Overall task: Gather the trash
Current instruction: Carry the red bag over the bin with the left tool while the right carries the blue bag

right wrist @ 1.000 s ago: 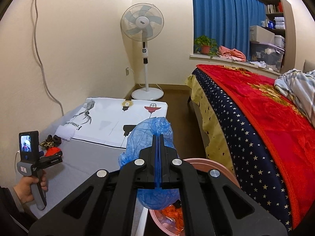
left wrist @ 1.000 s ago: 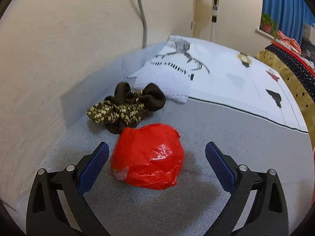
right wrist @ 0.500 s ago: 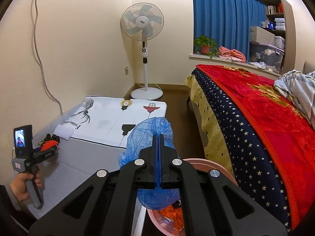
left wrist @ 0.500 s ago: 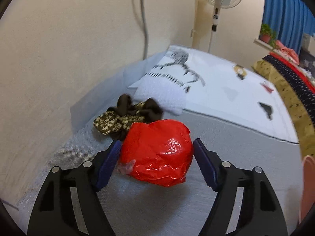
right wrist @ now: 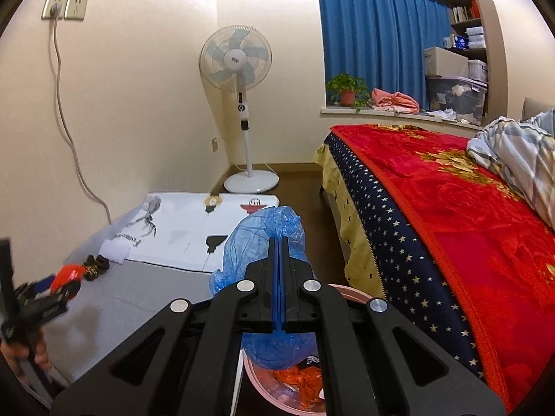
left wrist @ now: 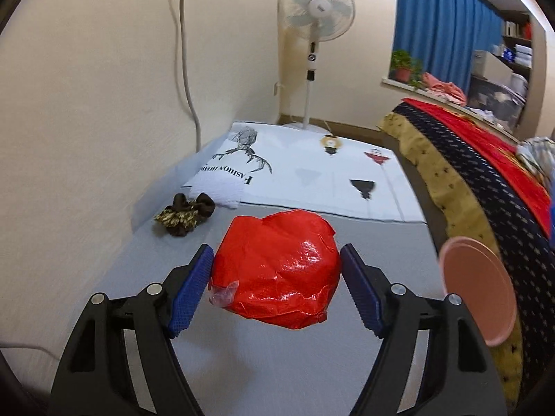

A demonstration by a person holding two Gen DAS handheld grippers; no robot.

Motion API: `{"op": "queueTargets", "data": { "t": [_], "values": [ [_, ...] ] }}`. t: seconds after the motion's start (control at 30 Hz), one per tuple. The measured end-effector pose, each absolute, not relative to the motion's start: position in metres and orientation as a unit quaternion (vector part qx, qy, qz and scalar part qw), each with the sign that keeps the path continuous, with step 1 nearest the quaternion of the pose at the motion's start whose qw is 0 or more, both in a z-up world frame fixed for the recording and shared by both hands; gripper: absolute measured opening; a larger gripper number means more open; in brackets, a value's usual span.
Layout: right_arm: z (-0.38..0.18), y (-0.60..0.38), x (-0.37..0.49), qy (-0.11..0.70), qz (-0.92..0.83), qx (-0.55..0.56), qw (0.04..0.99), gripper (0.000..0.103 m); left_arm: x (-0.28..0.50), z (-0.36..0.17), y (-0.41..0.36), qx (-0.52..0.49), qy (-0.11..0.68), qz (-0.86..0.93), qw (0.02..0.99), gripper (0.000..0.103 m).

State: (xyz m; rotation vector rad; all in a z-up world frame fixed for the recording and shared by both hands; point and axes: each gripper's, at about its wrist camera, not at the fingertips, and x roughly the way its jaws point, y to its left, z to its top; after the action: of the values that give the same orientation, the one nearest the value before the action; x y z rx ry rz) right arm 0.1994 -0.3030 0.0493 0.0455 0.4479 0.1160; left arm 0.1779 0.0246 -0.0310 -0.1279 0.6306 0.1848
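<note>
Where it lay before, red bag [left wrist: 275, 268] now aloft between left jaws.

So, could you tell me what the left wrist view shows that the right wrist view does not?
Only the left wrist view shows the left gripper up close, its blue pads clamping the red bundle. Only the right wrist view shows the right gripper shut on the blue bag, and orange scraps in the pink bin. Both share the fan, bed and brown scrunchie.
</note>
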Motion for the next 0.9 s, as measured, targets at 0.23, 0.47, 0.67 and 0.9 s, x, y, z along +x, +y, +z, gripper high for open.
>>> {"op": "queueTargets", "data": {
  "t": [0.23, 0.47, 0.67, 0.9],
  "values": [
    [0.065, -0.322, 0.174, 0.196, 0.061, 0.051, 0.977, 0.001, 0.116, 0.003, -0.014, -0.035, 0.3, 0.042, 0.952, 0.073],
    [0.076, -0.344, 0.146, 0.175, 0.048, 0.071, 0.981, 0.001, 0.109, 0.045, -0.074, -0.021, 0.292, -0.022, 0.956, 0.072],
    [0.077, -0.371, 0.133, 0.17, 0.022, 0.089, 0.981, 0.001, 0.126, 0.073, -0.134, -0.017, 0.274, -0.075, 0.959, 0.073],
    [0.068, -0.405, 0.138, 0.187, -0.017, 0.106, 0.977, 0.001, 0.168, 0.078, -0.191, 0.011, 0.271, -0.109, 0.956, 0.073]
  ]
}}
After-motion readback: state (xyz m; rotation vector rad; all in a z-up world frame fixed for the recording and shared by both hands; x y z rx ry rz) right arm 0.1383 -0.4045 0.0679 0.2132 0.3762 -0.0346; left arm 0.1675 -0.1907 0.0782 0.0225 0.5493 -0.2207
